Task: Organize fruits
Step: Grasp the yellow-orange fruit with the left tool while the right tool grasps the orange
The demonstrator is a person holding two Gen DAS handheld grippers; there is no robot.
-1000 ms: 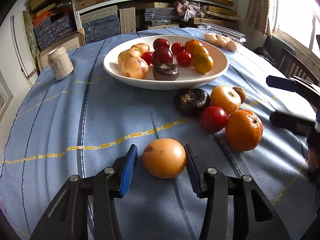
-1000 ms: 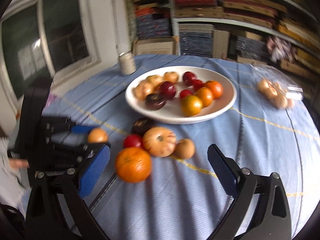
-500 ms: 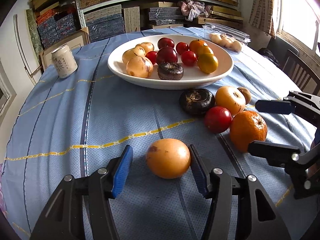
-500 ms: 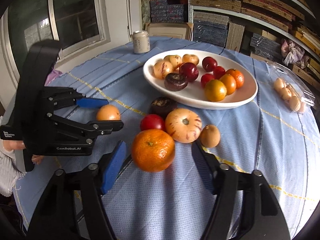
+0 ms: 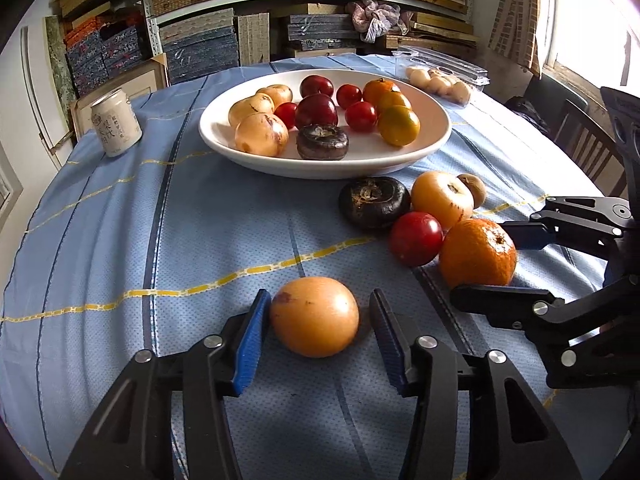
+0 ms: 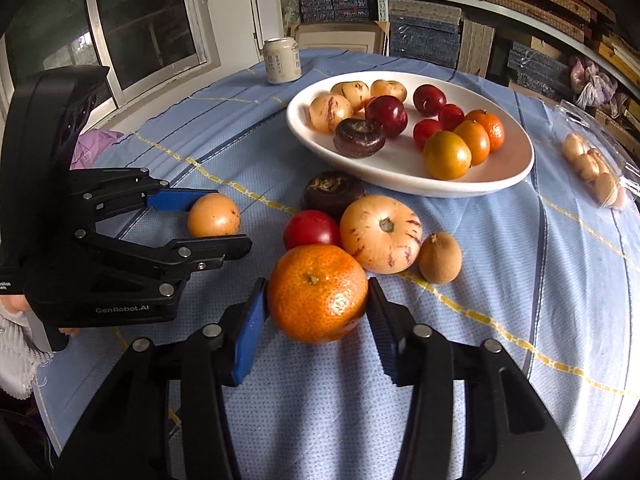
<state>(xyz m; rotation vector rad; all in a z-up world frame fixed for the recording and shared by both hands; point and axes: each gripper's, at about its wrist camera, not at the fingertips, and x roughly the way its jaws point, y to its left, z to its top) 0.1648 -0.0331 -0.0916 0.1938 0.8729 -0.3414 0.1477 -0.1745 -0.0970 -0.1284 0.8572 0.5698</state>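
On the blue tablecloth [image 5: 100, 240], near the table's front edge, the left gripper [image 5: 316, 334] sits low with its jaws spread around a yellow fruit [image 5: 314, 316]; the left pad looks to be just touching the skin, the right pad stands clear, so nothing is gripped. Just to its right, the right gripper [image 6: 316, 306] brackets an orange [image 6: 318, 292], both pads at or against its sides, though I cannot tell whether it presses firmly. Behind the orange lie a red fruit [image 6: 312, 229], a striped melon [image 6: 382, 238], a dark fruit [image 6: 332, 192] and a small brown fruit [image 6: 440, 258], bunched together. Farther back, a white bowl [image 5: 424, 152] holds more fruit of the same kinds. A can [image 5: 115, 122] stands far left, and a clear box [image 5: 444, 76] of pale fruit lies far right.
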